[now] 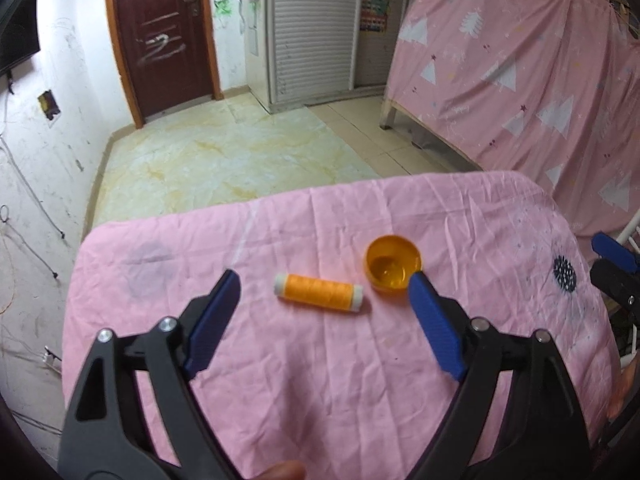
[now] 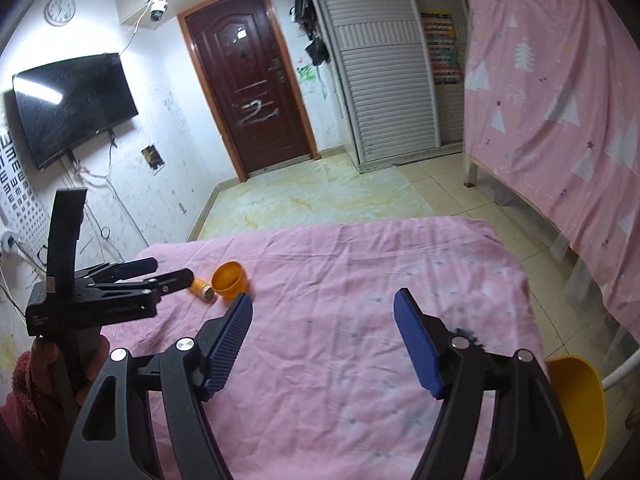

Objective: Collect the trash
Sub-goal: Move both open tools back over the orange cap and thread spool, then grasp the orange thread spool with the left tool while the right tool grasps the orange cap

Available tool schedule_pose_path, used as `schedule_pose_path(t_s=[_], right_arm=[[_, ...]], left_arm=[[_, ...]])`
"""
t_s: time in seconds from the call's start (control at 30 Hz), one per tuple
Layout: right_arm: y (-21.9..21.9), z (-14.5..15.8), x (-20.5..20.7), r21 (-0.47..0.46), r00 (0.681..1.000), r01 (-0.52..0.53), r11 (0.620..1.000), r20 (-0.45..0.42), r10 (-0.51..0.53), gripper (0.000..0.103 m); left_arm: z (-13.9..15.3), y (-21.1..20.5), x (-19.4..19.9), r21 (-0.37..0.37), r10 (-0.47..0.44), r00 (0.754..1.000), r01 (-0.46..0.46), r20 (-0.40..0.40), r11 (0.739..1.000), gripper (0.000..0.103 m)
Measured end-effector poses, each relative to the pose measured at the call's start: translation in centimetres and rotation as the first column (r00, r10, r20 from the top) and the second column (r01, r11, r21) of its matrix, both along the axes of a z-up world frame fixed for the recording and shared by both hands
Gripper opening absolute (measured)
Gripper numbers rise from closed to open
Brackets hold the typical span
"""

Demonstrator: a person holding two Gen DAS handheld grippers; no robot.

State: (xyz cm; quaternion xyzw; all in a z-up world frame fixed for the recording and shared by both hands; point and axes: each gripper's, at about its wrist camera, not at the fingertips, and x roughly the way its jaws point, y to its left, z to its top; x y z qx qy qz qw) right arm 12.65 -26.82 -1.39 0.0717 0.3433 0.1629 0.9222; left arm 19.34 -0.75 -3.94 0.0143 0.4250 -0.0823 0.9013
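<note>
Right now your left gripper (image 1: 324, 280) has its jaws spread wide with nothing clamped; the orange thread spool (image 1: 319, 293) lies on its side between the blue fingers (image 1: 214, 320) on the pink cloth (image 1: 320, 380). Just beside the spool sits an orange cap (image 1: 393, 262), open side up. Your right gripper (image 2: 324, 304) is likewise apart and empty, near a yellow bin (image 2: 578, 400).
</note>
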Motion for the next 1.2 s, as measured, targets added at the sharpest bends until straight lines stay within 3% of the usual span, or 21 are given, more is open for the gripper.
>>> schedule_pose_path(t_s=[0.17,0.6,0.63,0.7,0.8,1.2], right_arm=[[2.3,0.0,1.2,-0.024,0.999,-0.037,0.999,-0.006,0.037,0.068],[9.2,-0.4,6.2,-0.063,0.987,-0.159,0.985,-0.039,0.157,0.068],[9.5,-0.6,6.5,-0.064,0.986,-0.164,0.984,-0.046,0.161,0.069],[10.1,-1.1,7.3,-0.06,0.983,-0.175,0.983,-0.064,0.171,0.069],[10.8,-1.8,8.3,-0.057,0.979,-0.189,0.98,-0.088,0.184,0.069],[14.3,-4.1,11.2,-0.128,0.964,-0.236,0.963,-0.158,0.215,0.069]], left_arm=[[-1.3,0.5,0.8,-0.01,-0.039,0.998,0.039,-0.039,0.999,0.085],[-3.3,-1.2,1.9,0.059,-0.072,0.996,0.076,-0.059,0.995,0.085],[-3.5,-1.3,1.9,0.057,-0.073,0.995,0.077,-0.064,0.995,0.084],[-3.5,-1.1,2.0,0.046,-0.073,0.995,0.076,-0.069,0.996,0.069],[-3.6,-1.0,2.1,0.045,-0.058,0.996,0.061,-0.067,0.997,0.058],[-3.6,-0.7,2.1,0.038,-0.053,0.997,0.055,-0.064,0.998,0.057]])
